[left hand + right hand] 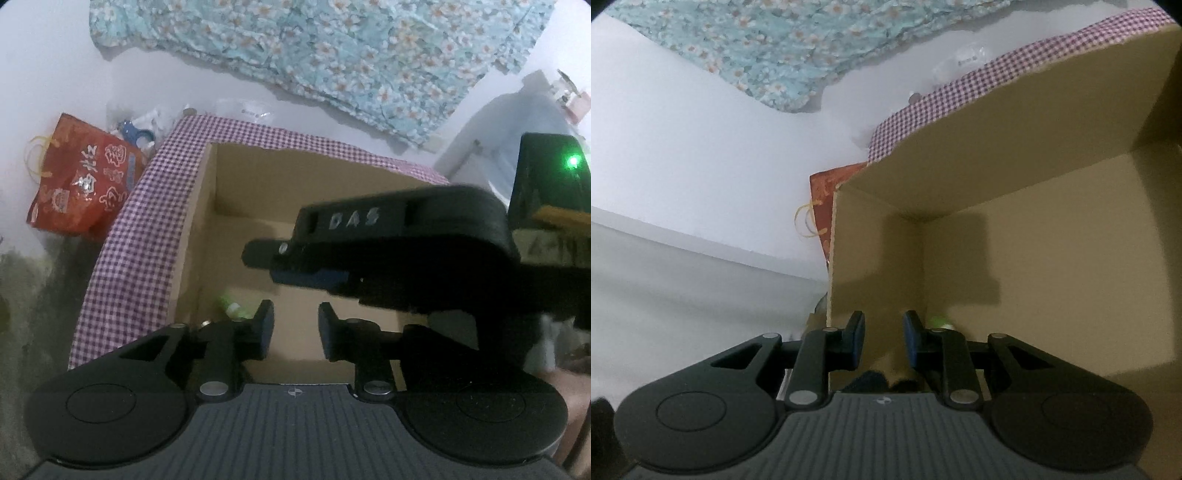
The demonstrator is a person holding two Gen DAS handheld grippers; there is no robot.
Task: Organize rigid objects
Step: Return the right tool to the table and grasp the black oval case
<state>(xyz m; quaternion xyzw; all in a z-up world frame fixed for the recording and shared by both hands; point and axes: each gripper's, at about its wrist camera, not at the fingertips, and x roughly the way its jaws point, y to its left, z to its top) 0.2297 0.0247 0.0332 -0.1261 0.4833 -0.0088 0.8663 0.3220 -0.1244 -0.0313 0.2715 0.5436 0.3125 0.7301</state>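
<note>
An open cardboard box (236, 177) with a purple checked cloth (136, 236) over its left and far rims fills the left wrist view. A small green object (231, 306) lies on its floor near the left wall. My left gripper (295, 328) hovers open and empty over the box's near edge. My right gripper (306, 258) reaches across over the box from the right. In the right wrist view my right gripper (884, 339) is open and empty at the box's near wall (864, 266), with the green object (940, 320) behind its right finger.
A red printed bag (81, 177) and a clear bag of small items (144, 125) sit left of the box on a white surface. A floral blue cloth (332, 55) lies beyond. A pale container (491, 133) stands at the right.
</note>
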